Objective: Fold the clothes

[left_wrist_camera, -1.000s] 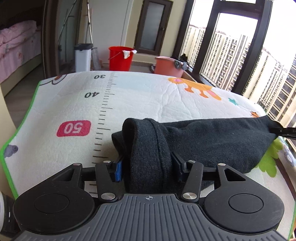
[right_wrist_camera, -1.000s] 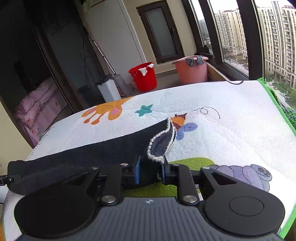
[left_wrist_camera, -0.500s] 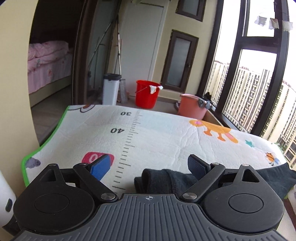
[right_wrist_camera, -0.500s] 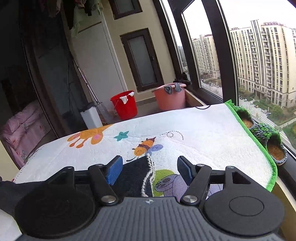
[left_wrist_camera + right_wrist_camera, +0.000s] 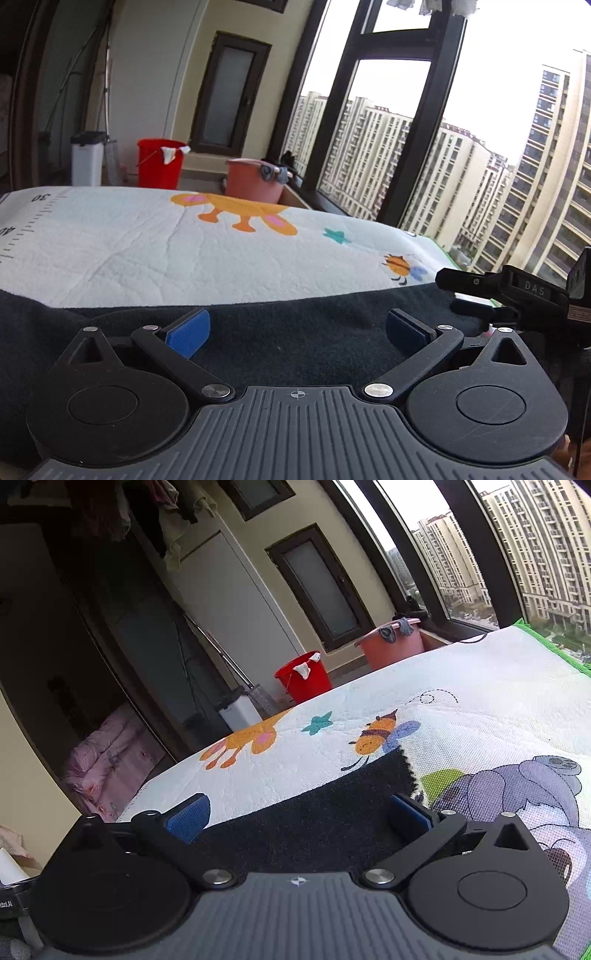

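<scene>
On the quilted play mat (image 5: 155,251) with its cartoon duck and bee, a dark garment (image 5: 295,332) lies stretched out flat along the near edge, its white-stitched hem ending just beside the green patch in the right wrist view (image 5: 373,794). Both tongs hang over it with nothing in them. The left gripper (image 5: 298,328) has its jaws spread wide above the middle of the cloth, blue pads (image 5: 188,332) clear of the fabric. The right gripper (image 5: 298,814) is spread equally wide over the hemmed end, and its black frame shows at the right edge of the left wrist view.

The garment looks laid out and let go, so the next fold probably starts with a fresh grip. To do that well, bring each pair of jaws down on one edge of the cloth, pinch a single layer, and lift both ends evenly, so the fold lands square and the soft knit does not bunch.
</scene>
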The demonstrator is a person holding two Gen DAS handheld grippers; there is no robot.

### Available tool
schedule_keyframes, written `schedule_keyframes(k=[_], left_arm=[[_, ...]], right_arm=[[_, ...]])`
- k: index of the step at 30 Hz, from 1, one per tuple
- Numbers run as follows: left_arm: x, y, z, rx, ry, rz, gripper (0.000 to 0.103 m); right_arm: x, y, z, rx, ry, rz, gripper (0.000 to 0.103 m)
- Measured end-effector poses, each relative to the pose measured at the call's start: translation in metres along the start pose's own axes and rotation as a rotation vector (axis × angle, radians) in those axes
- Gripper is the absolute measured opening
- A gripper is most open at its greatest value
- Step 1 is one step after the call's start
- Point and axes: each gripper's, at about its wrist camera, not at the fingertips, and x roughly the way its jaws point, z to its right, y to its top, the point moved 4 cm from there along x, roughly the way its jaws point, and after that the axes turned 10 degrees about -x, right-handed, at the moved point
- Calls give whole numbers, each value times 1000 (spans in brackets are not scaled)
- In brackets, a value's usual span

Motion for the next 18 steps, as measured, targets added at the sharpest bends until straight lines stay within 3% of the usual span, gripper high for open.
schedule_keyframes(k=[3,13,18], left_arm=[[8,-2,-7,-15,36,-21,103],[2,-7,-4,-8,41,-18,103],[7,-14,10,77,128,-33,103]], right_arm=[[0,-1,0,1,1,1,103],[0,-3,10,65,37,40,103],[10,-2,-11,-63,-64,-26,103]])
